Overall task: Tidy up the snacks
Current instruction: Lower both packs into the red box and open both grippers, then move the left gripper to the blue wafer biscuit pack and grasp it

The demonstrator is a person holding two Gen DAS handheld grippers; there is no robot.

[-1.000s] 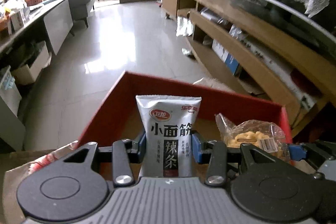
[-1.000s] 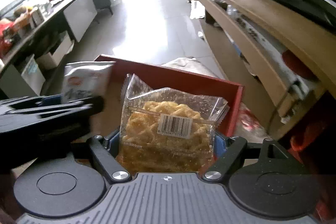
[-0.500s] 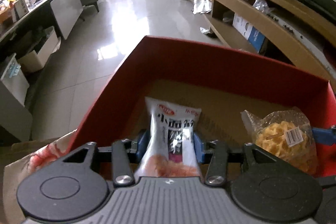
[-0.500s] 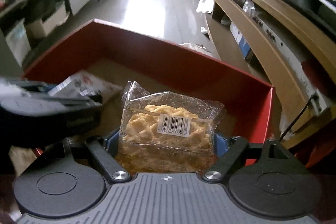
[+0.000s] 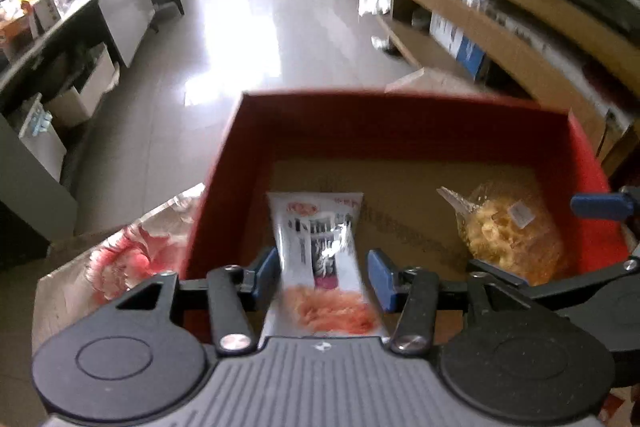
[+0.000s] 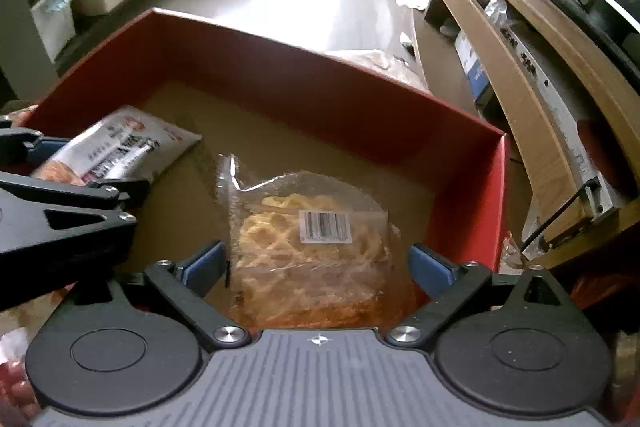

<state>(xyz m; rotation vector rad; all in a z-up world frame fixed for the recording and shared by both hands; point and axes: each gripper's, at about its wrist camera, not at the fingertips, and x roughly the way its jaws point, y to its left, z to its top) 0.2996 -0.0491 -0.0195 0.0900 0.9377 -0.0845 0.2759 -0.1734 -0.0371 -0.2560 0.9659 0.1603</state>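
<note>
Risk first. The red box (image 6: 280, 67) sits near the edge of its support, with open floor beyond its far wall; a knock from either tool on withdrawal could shift it. A lesser risk: the white spicy-strip packet (image 5: 320, 251) lies between the pads of the left gripper (image 5: 326, 273), whose jaws have just been opening. The pads look to stand just clear of it, though blur makes the left contact uncertain; if the film clings, lifting away would drag the packet back out. The clear bag of yellow crisps (image 6: 316, 247) is crinkly and light and could likewise catch on a pad.

Contents. The red box holds two items on its brown floor: the white packet at the left side, the crisp bag at the right, apart from each other. Both appear to rest on the floor.

Tools. The right gripper (image 6: 320, 263) stands wide, its jaws having just been opening, both pads clear of the crisp bag. The left gripper stands narrow but released.
</note>
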